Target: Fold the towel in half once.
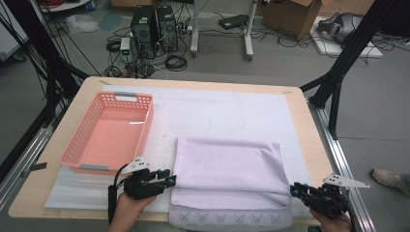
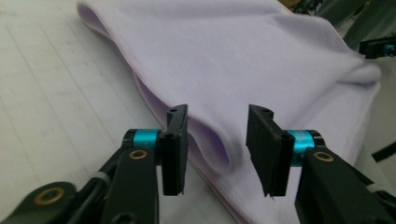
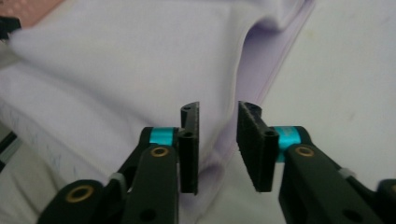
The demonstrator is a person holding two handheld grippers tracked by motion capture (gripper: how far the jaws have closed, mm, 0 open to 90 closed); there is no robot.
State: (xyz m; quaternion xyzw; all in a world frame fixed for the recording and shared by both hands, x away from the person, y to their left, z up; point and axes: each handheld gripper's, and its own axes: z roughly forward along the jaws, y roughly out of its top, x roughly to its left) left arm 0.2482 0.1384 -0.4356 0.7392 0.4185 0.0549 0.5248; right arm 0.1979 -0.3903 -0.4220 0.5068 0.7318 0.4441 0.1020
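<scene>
Tabletop: folded towel (image 1: 227, 171) between 2 parted claws

Pink perforated basket (image 1: 110, 133) on white mat (image 1: 251, 104), left half of wooden bench (image 1: 309, 140). Beyond, on floor: two black computer towers (image 1: 154, 28), cardboard box (image 1: 294, 15), tangled cables (image 1: 175, 62).

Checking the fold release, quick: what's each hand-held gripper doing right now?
Left hand-held gripper: open, holding nothing, at the lilac towel edge.
Right hand-held gripper: open, holding nothing.
</scene>
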